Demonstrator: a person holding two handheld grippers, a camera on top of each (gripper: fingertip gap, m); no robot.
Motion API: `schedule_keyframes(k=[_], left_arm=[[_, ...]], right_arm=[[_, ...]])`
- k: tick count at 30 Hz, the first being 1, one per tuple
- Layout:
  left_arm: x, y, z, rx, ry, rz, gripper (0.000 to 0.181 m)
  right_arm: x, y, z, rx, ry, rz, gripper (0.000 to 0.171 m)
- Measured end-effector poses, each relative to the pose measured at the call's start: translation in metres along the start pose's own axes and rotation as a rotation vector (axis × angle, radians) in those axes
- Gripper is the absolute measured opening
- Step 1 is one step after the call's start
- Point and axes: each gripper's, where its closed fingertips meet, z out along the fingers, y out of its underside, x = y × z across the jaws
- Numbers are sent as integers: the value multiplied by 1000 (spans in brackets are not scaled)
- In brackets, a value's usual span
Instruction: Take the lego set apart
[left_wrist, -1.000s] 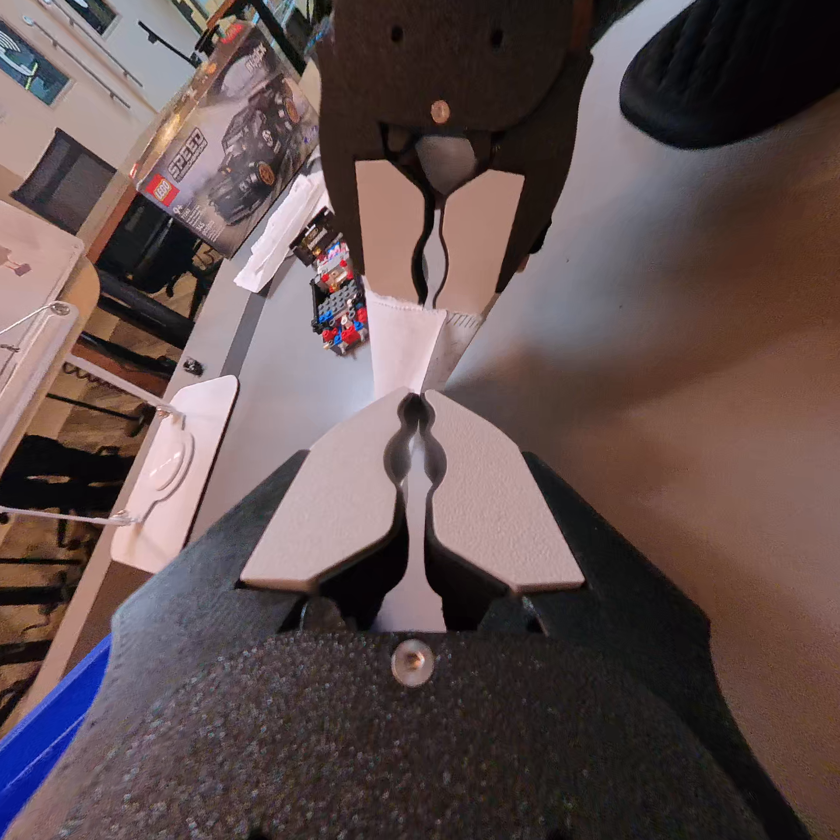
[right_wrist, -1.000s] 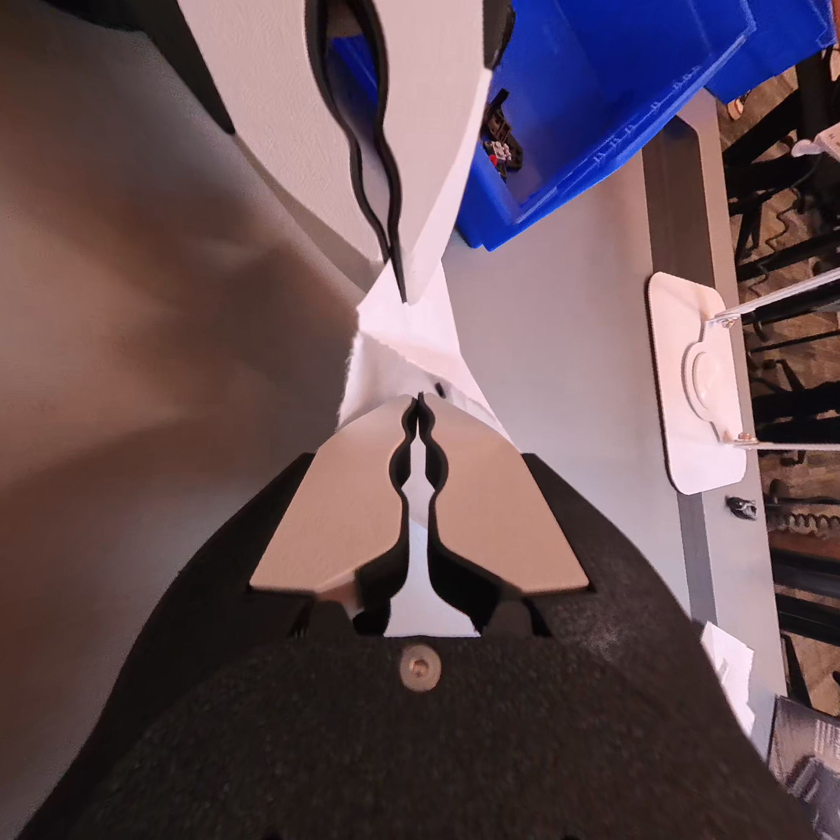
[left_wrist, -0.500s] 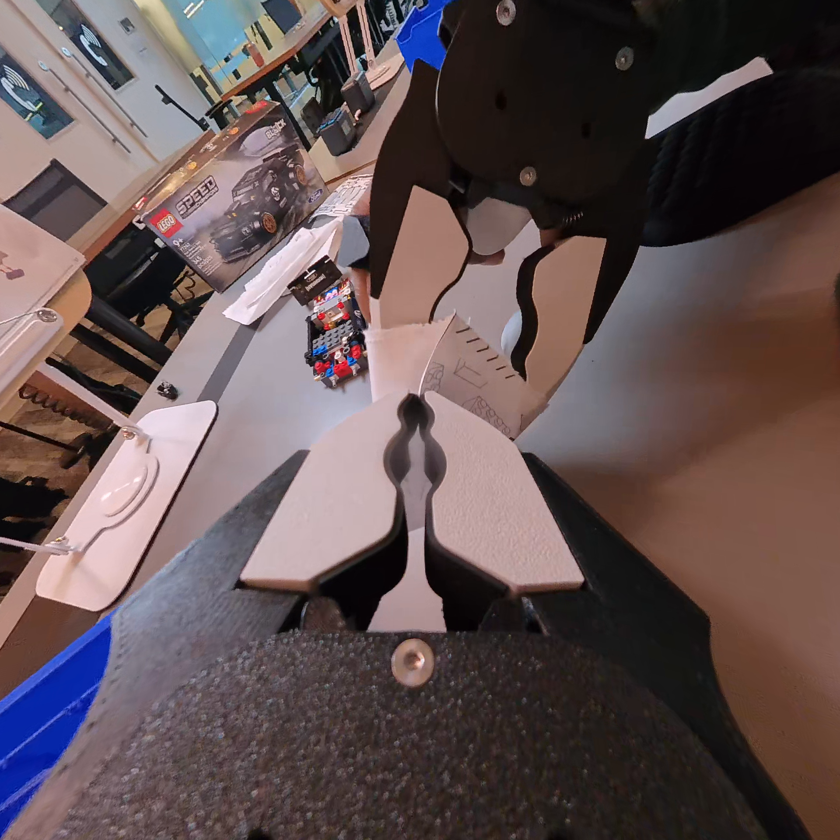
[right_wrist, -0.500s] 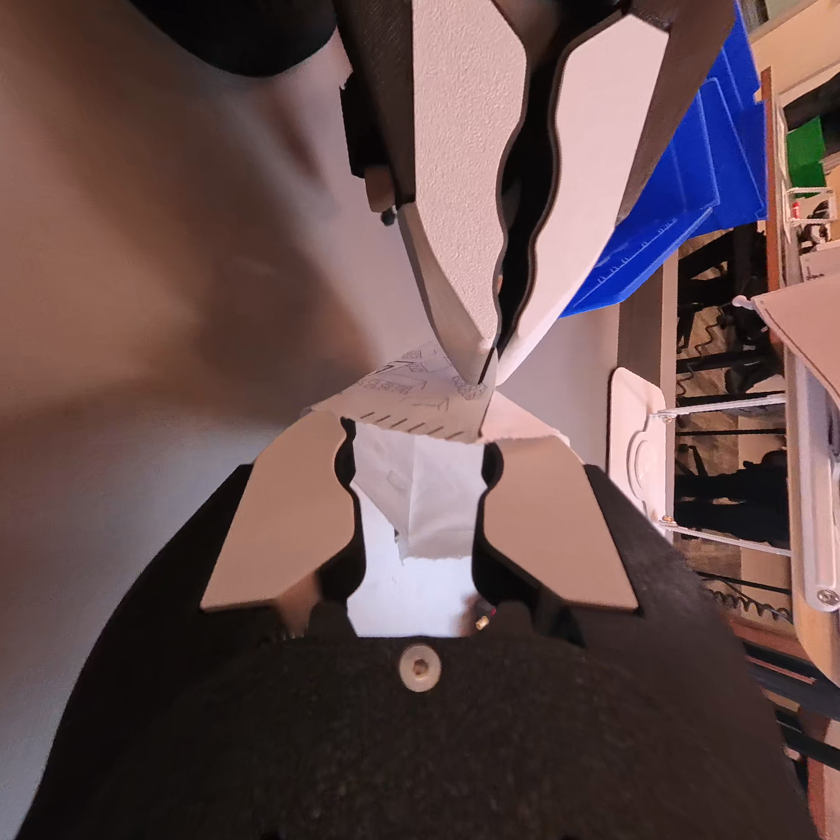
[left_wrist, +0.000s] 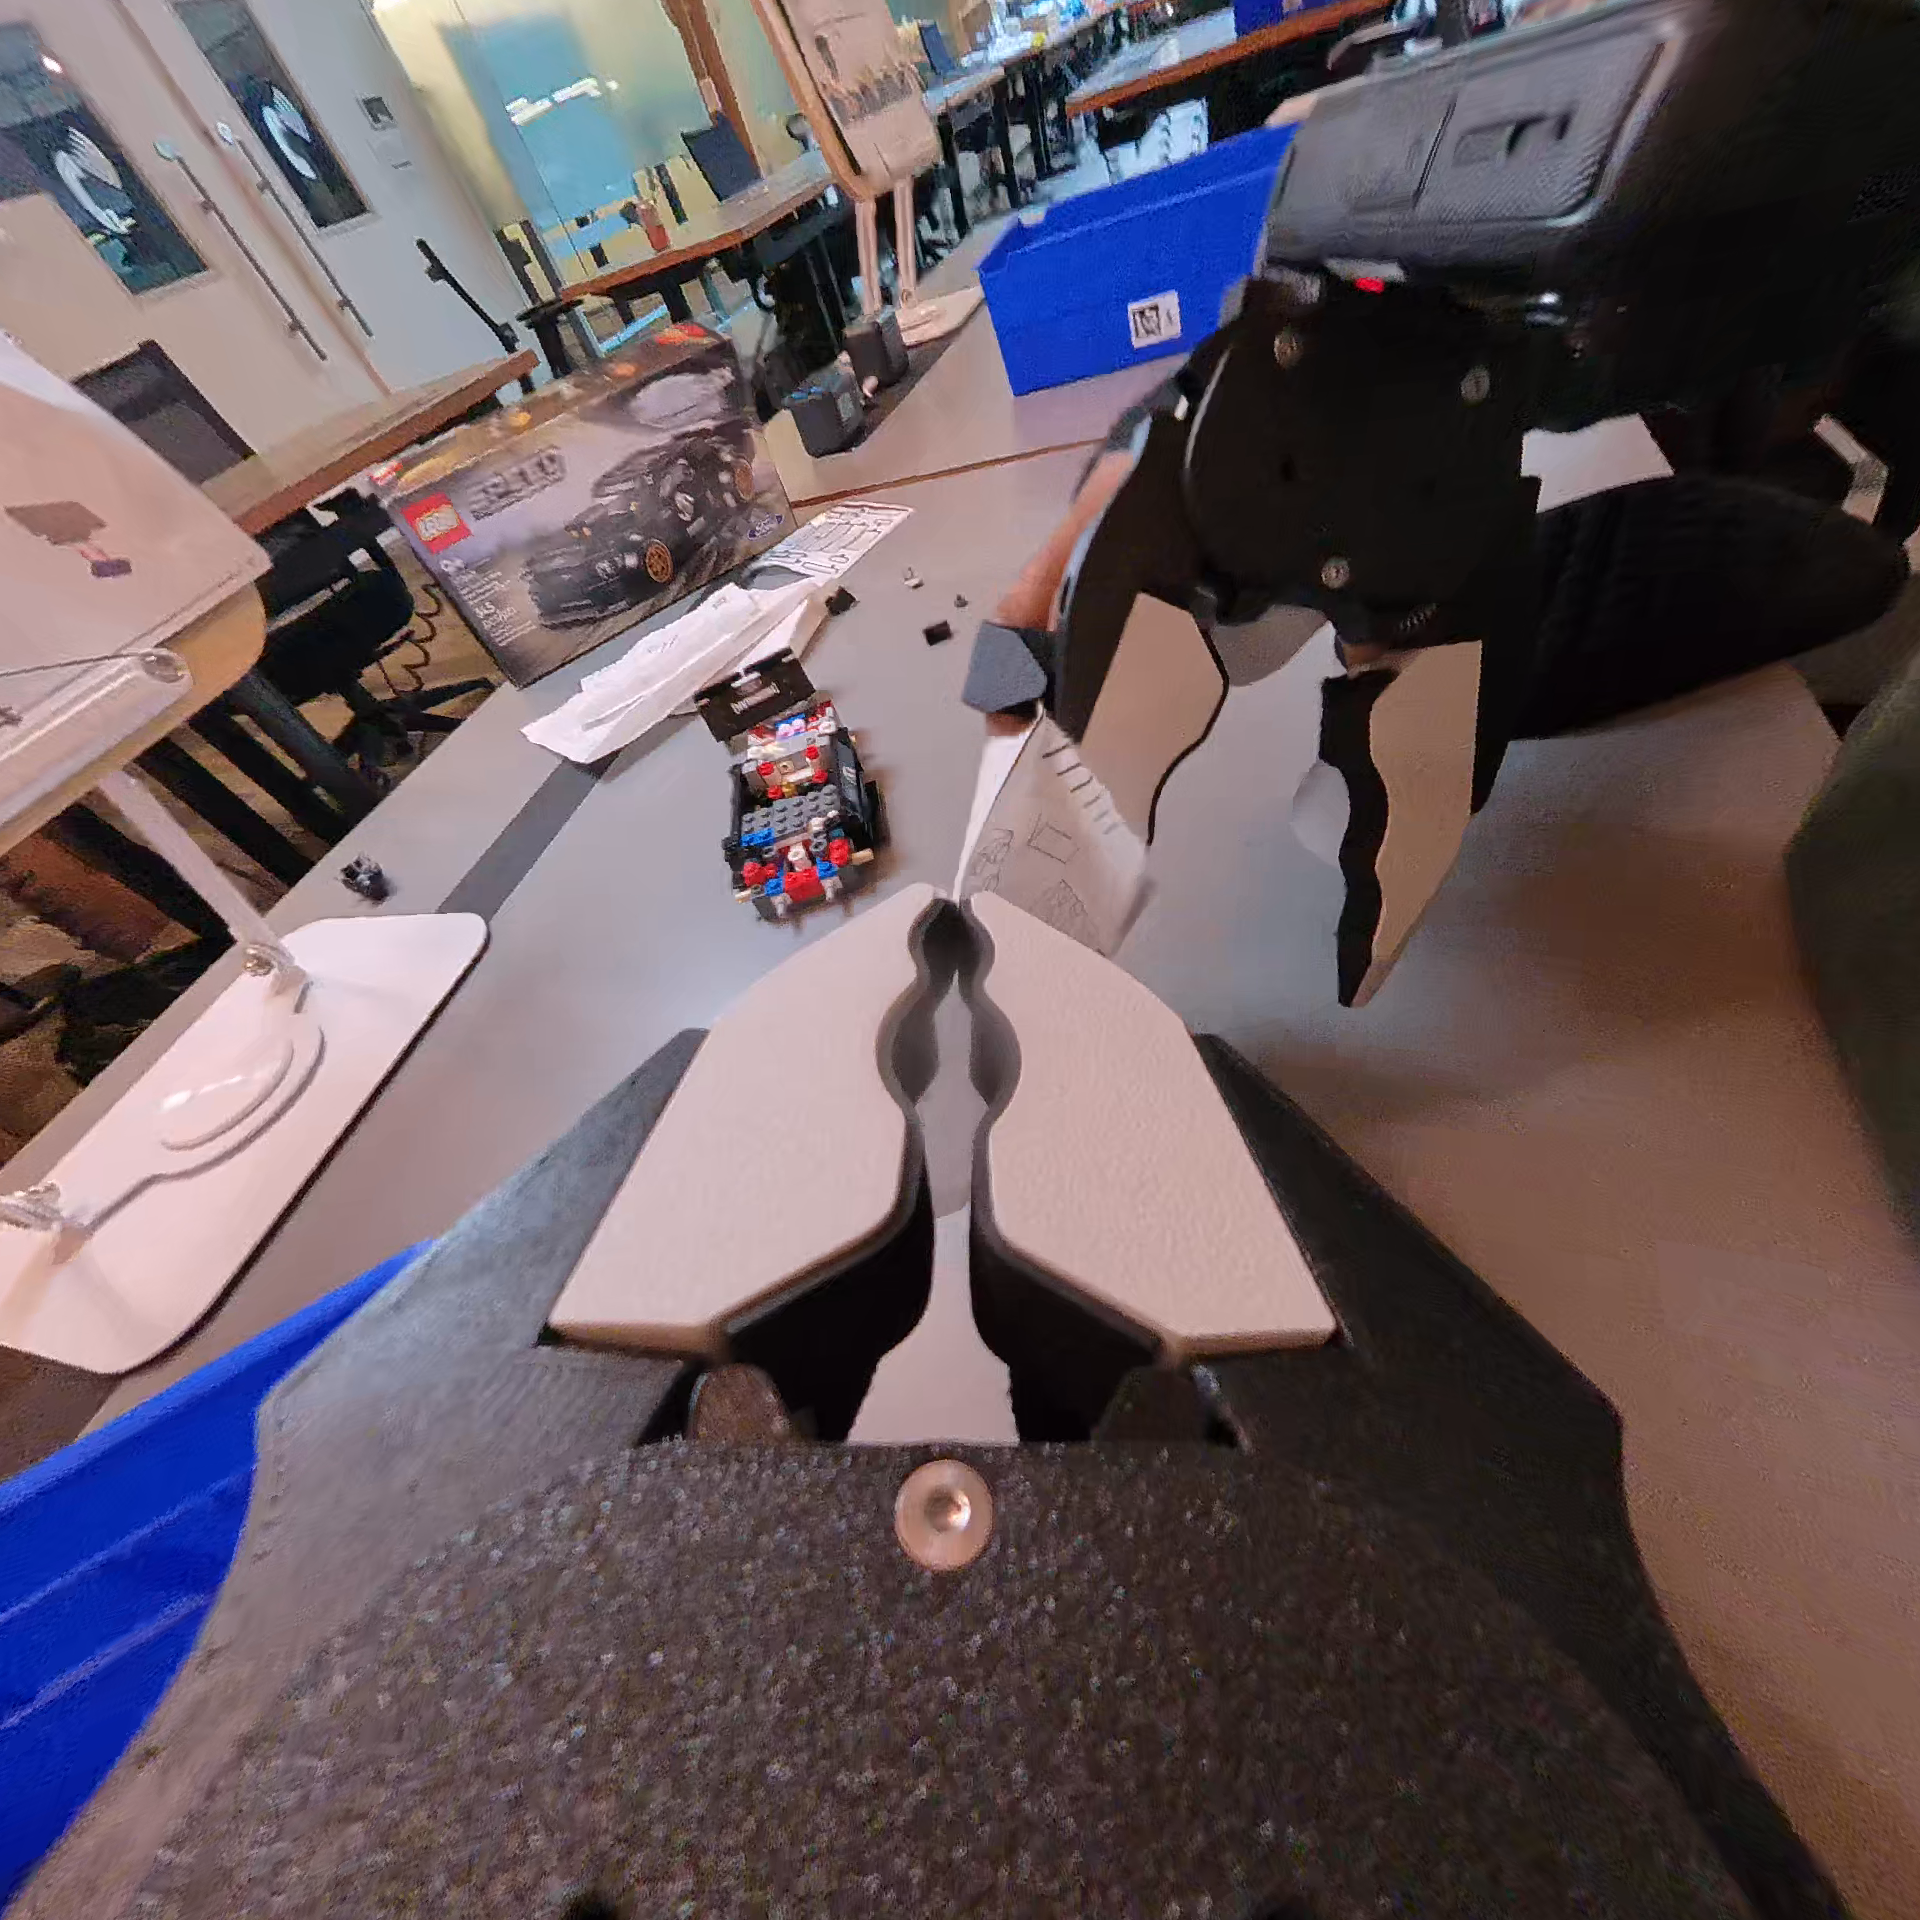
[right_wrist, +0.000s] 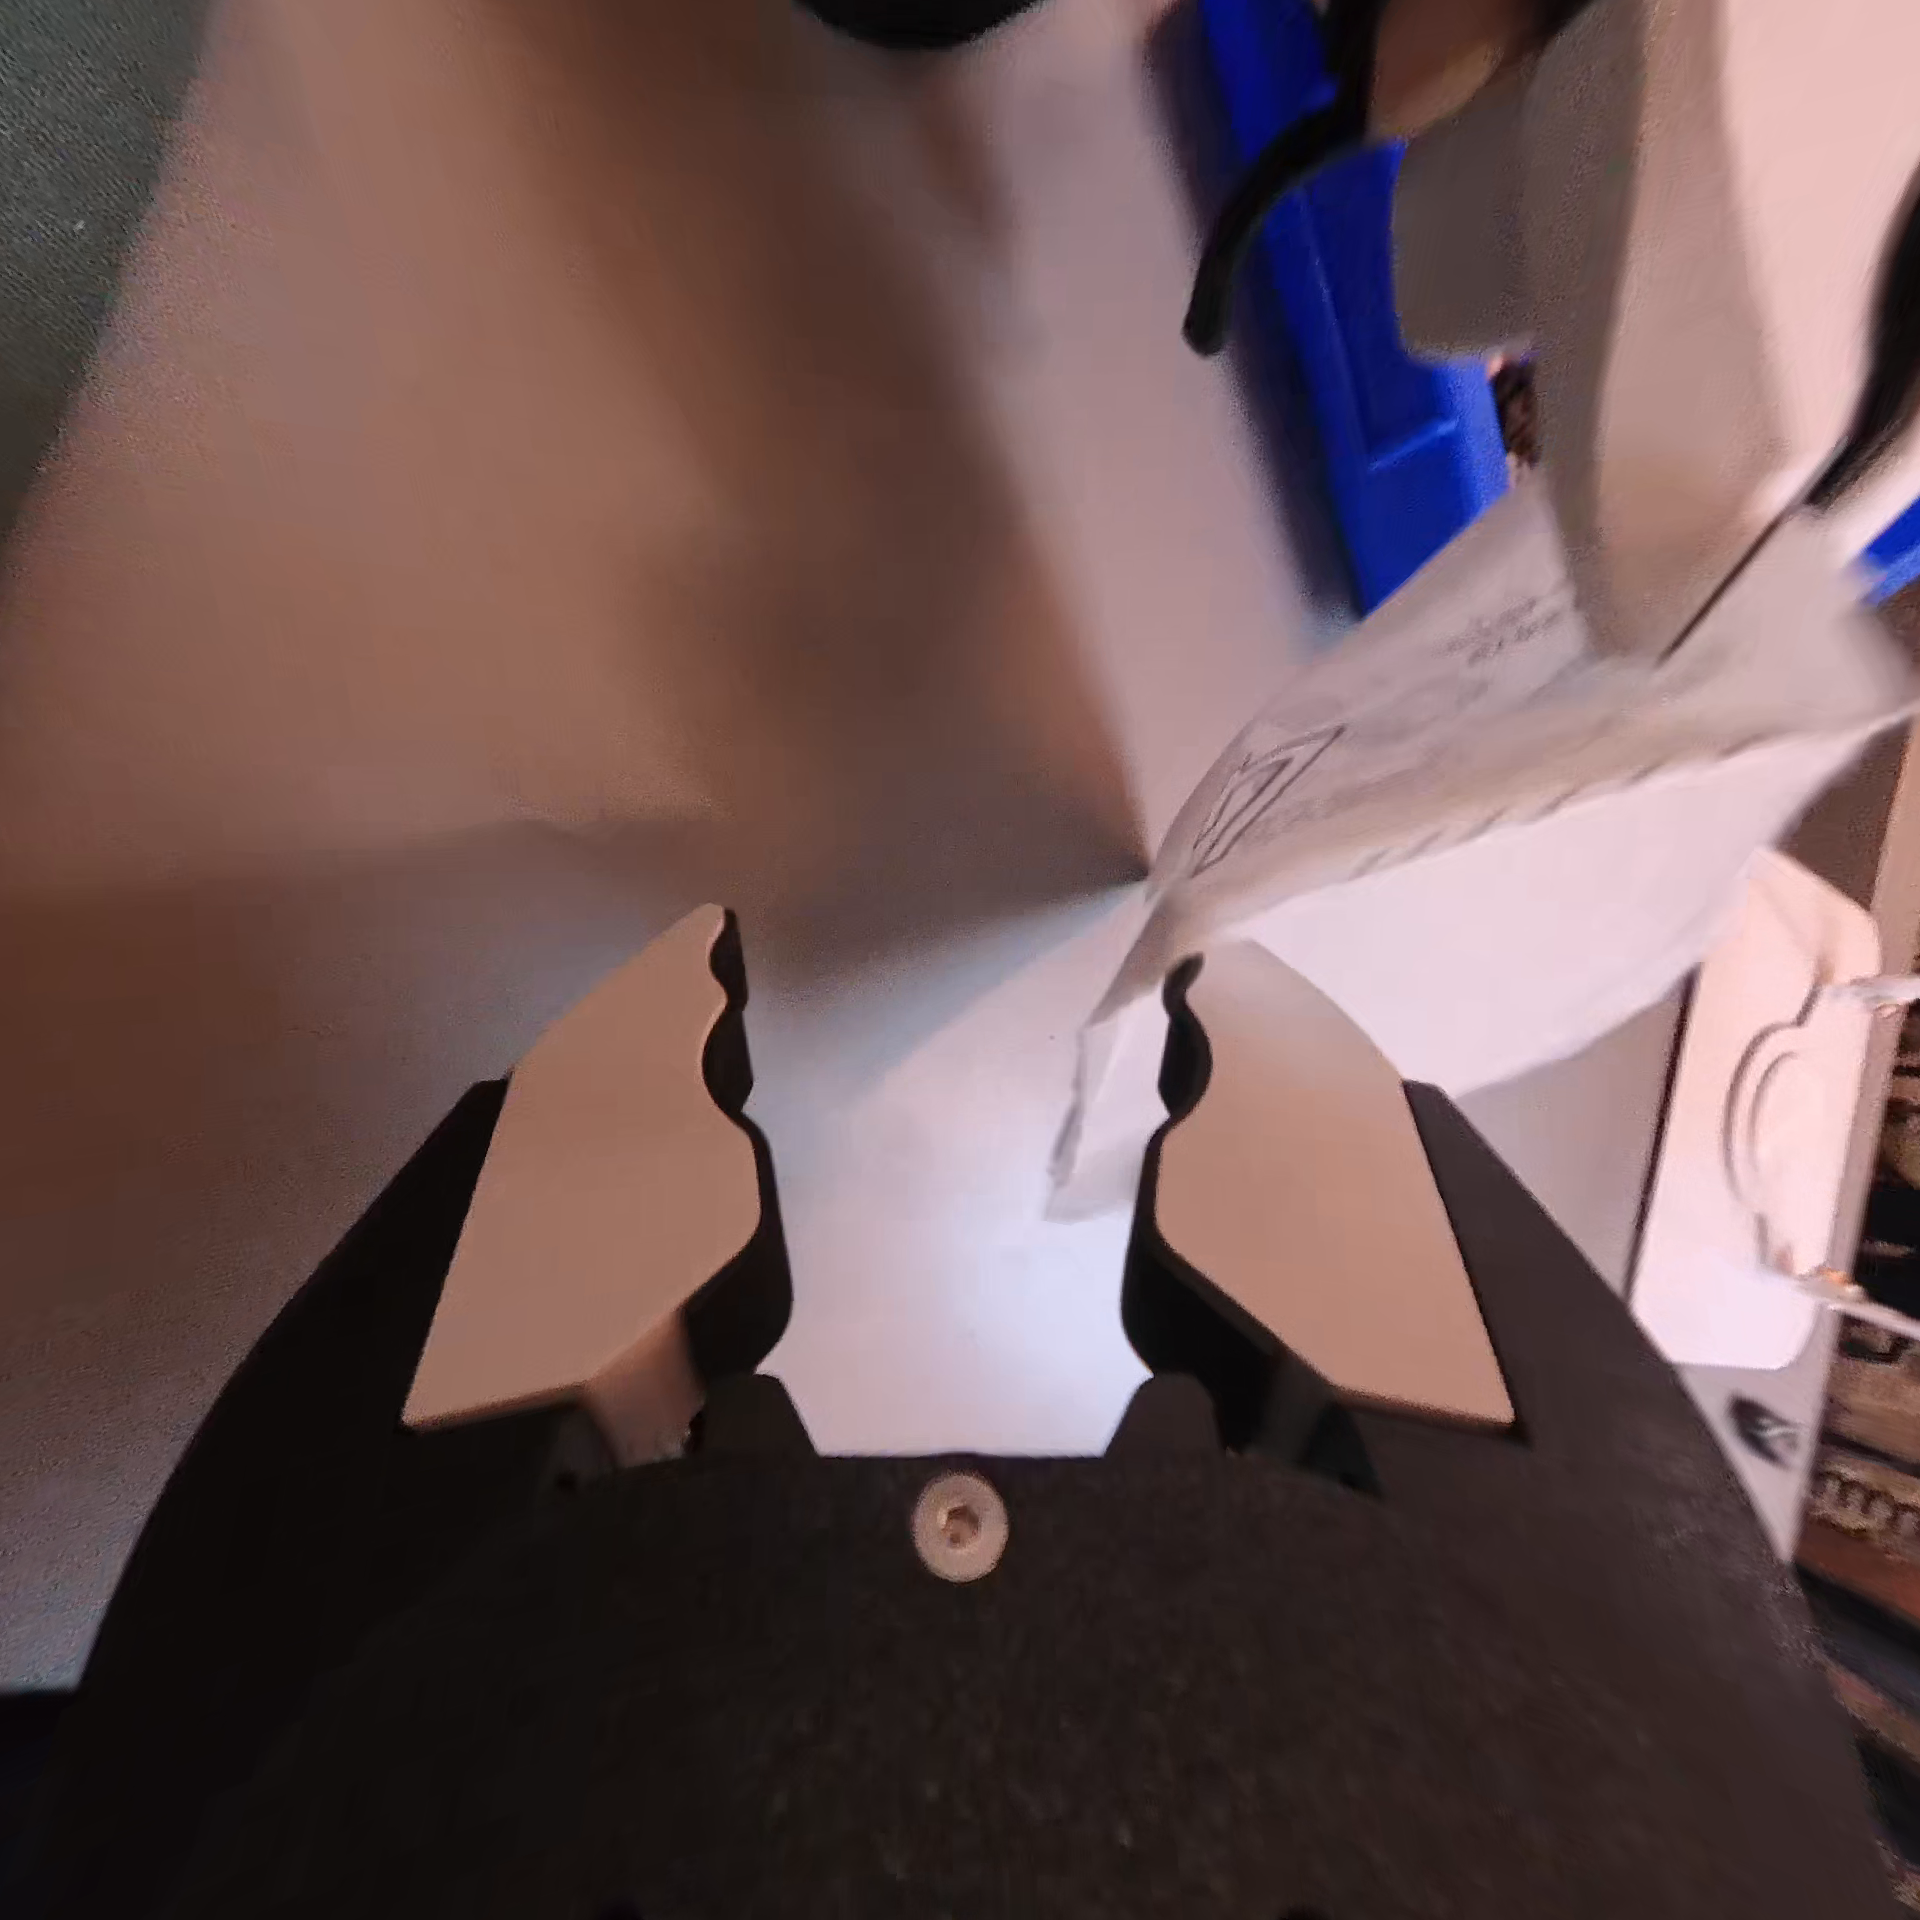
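The lego car (left_wrist: 802, 816) is sitting on the grey table (left_wrist: 1558, 1195), far from my left gripper (left_wrist: 954, 914) and slightly left of its fingertips, well apart from both tools. I am judging the disassembly as partly done: the car's top is showing open studs and coloured bricks, a few small black pieces (left_wrist: 938, 632) are lying loose farther back, yet the chassis is standing largely assembled. My left gripper is pinching a white printed paper sheet (left_wrist: 1049, 842) at its tips, fingers fully together. My right gripper (right_wrist: 945, 966) is standing wide, gripping nothing, with the sheet's edge just touching its right finger (right_wrist: 1309, 1195). The set's box (left_wrist: 592, 520) and more papers (left_wrist: 675, 665) are lying beyond the car.
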Motion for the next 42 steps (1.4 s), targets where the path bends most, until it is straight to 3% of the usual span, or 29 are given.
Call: schedule_keyframes(k=[3,10,14,21,23,33,37,42], left_arm=[[-11,2,-7,35,-24,-62,0],[-35,-11,-22,252,-14,-318,0],[-41,-24,-30,408,48,-479,0],[-43,-30,-32,520,100,-600,0],[-44,-27,-31,504,92,-591,0],[-45,-19,-29,411,34,-523,6],[-62,-10,-32,331,-103,-491,5],[-101,0,-34,170,-419,-441,0]], right_arm=[[6,-11,-18,177,4,145,76],[53,0,-76,504,271,456,65],[56,10,-65,572,289,550,60],[63,-7,-62,704,260,609,21],[64,-8,-64,716,276,609,1],[66,16,-72,635,220,728,0],[63,34,-69,568,216,762,0],[63,51,-64,502,245,772,0]])
